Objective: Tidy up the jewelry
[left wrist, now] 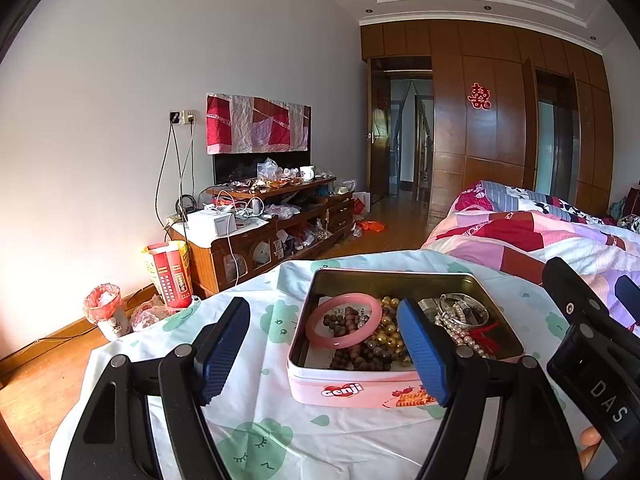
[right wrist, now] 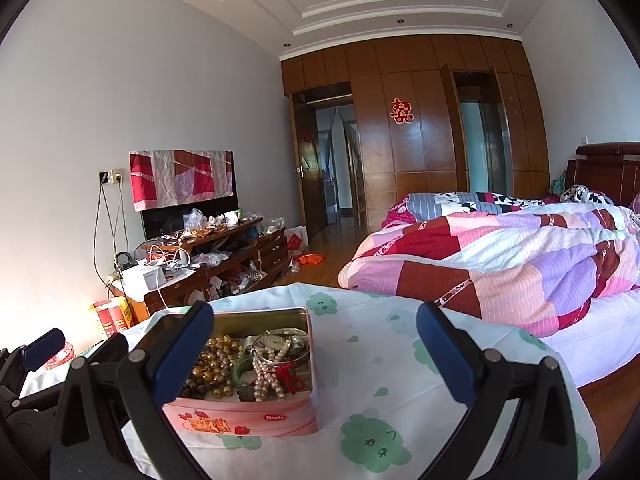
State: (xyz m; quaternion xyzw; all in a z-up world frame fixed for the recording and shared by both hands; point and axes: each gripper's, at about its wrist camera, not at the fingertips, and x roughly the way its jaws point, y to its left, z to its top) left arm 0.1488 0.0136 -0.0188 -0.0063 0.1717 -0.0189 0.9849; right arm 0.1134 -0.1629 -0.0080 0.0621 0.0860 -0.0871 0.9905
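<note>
Open pink tin (left wrist: 344, 390) of jewelry on cloth-covered desk (left wrist: 256, 412); pink bangle (left wrist: 343, 320) atop beads inside. Left hand-held gripper (left wrist: 324, 352) and right hand-held gripper (right wrist: 316, 356) both spread wide, empty, near tin.

White walls met a wood-panelled wardrobe wall (right wrist: 420, 128). Left of it stood a cluttered low cabinet (right wrist: 224, 256), right of it a quilt-covered bed (right wrist: 500, 256) on wooden floor (right wrist: 328, 264).

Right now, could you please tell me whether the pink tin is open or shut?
Open. The pink tin has no lid on it, and the pink bangle and beads lie exposed inside.
</note>
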